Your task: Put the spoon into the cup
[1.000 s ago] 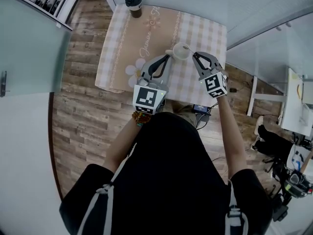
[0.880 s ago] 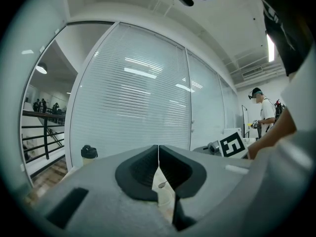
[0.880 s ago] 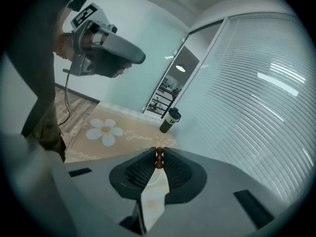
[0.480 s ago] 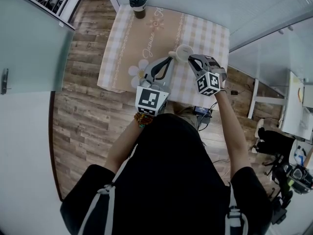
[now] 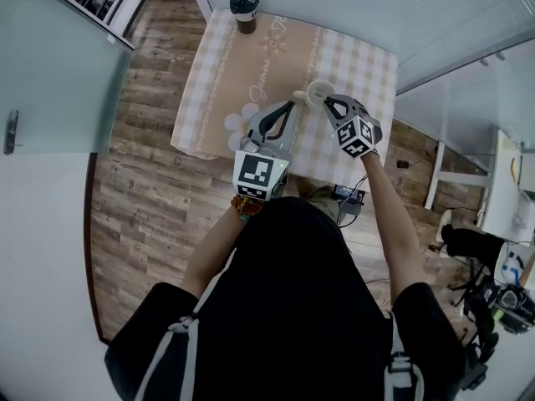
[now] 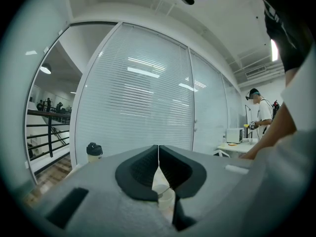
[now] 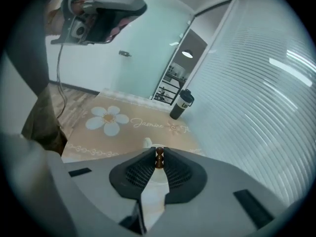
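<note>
Tumbler (image 5: 245,8): on the counter (image 5: 217,73), well beyond the cup (image 5: 319,94) and to its left. Left gripper (image 5: 292,105): jaws closed on the white cup's handle, at its left side. Right gripper (image 5: 329,102): at the cup's right rim, tilted down, jaws clamped on the brown spoon (image 7: 159,158); its bowl end is hidden.

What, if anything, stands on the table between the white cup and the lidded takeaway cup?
Nothing; the head view shows only bare flower-print tablecloth there.

The table (image 5: 368,65), under a checked daisy-print cloth (image 5: 251,69), carries a dark-lidded tumbler (image 5: 245,8) and a white cup (image 5: 318,95).
</note>
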